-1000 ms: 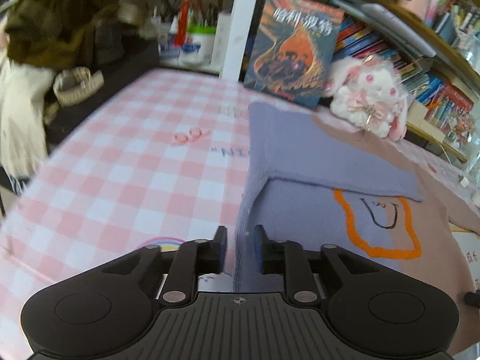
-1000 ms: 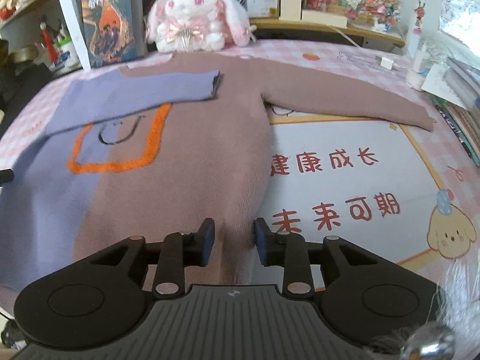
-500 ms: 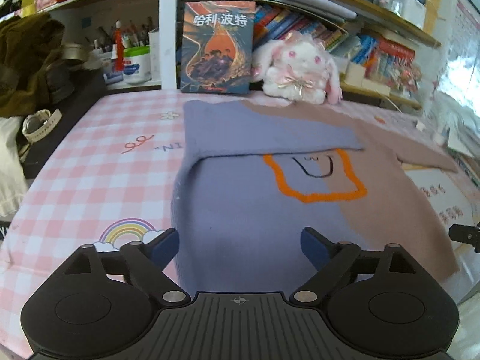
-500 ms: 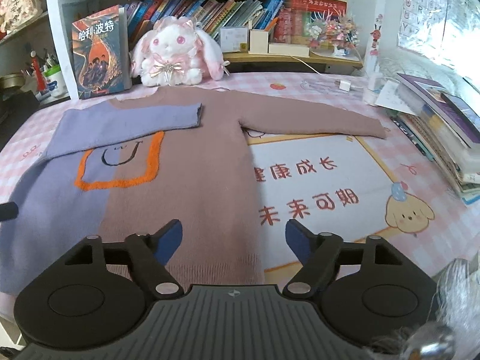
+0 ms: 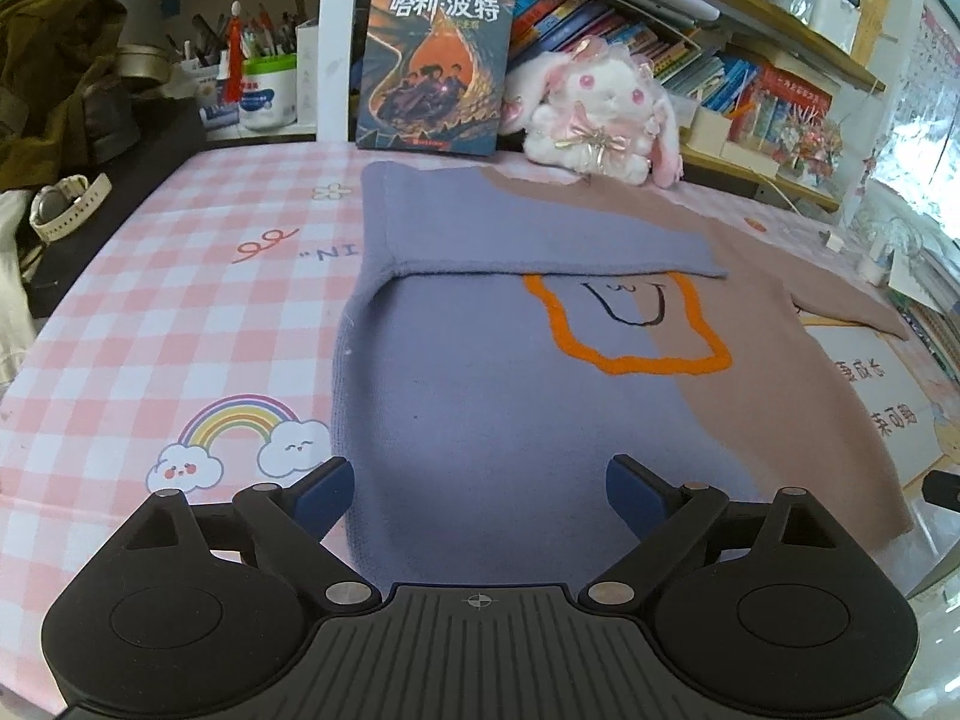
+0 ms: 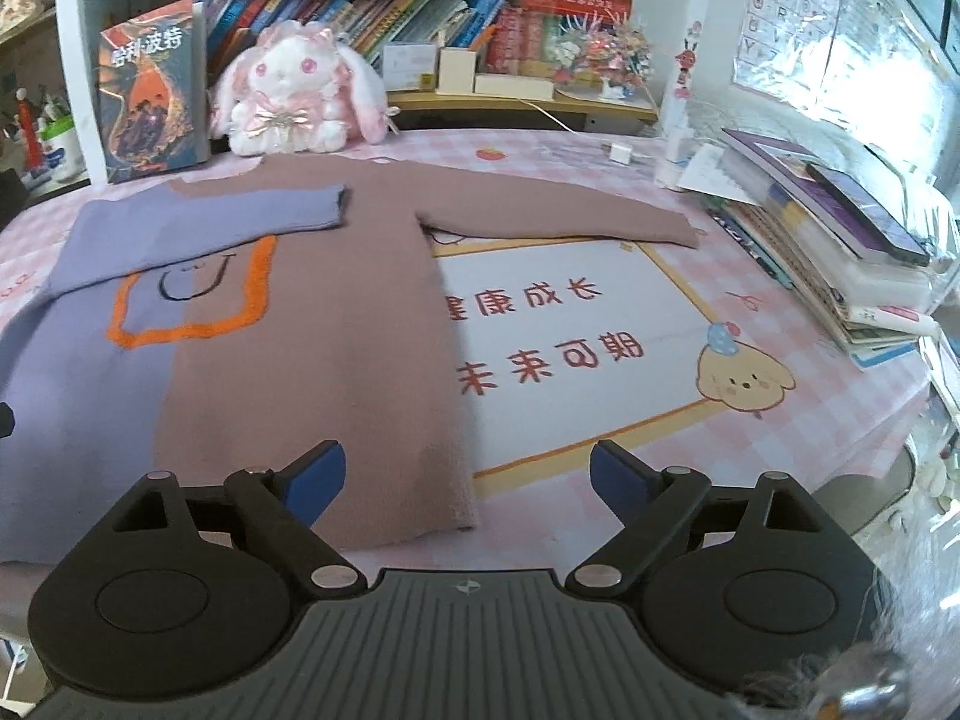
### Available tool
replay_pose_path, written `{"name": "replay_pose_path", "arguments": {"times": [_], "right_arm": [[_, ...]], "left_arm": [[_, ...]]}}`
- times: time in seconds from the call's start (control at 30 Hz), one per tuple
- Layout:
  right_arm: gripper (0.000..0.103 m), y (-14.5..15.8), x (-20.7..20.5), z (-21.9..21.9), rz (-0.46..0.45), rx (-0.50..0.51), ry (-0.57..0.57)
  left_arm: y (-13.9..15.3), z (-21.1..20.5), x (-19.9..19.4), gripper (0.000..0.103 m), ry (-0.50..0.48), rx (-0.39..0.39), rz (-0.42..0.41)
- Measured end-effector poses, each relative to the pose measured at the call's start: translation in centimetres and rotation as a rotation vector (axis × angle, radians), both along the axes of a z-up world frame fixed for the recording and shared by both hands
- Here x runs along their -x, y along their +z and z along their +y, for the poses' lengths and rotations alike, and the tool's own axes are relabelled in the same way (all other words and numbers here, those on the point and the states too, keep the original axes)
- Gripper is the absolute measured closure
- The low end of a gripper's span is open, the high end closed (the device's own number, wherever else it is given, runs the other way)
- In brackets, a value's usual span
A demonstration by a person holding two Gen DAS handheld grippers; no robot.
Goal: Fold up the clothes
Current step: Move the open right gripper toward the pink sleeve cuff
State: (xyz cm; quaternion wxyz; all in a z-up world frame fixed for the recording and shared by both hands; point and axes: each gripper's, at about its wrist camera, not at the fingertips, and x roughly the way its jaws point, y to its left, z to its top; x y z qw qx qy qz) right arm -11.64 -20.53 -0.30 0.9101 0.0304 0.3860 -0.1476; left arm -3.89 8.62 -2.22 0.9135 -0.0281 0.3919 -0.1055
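Fingers of both grippers, left (image 5: 480, 495) and right (image 6: 468, 480), now stand wide apart and empty, having let go 1 second after pinching the hem. Sweater (image 6: 300, 324) lies flat on table (image 5: 150, 312), purple sleeve (image 5: 540, 234) folded across, brown sleeve (image 6: 552, 216) outstretched.

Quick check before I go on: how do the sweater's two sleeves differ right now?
The purple sleeve is folded in across the sweater's chest, its cuff near the middle; the brown sleeve lies stretched straight out over the table mat. The purple one partly covers the orange-outlined patch; the brown one covers none of the body. Both lie flat, and neither tool holds them.
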Motion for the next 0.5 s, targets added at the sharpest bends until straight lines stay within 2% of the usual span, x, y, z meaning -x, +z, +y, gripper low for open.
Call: {"name": "replay_pose_path", "arguments": {"times": [0.3, 0.5], "right_arm": [[0.011, -0.5, -1.2, -2.3, 0.008, -0.015, -0.02], [0.011, -1.1, -3.9, -6.9, -0.004, -0.055, -0.011]], "left_arm": [[-0.1, -1.4, -1.0, 0.009, 0.063, -0.023, 0.012], [-0.2, -3.4, -1.7, 0.009, 0.202, -0.052, 0.023]]}}
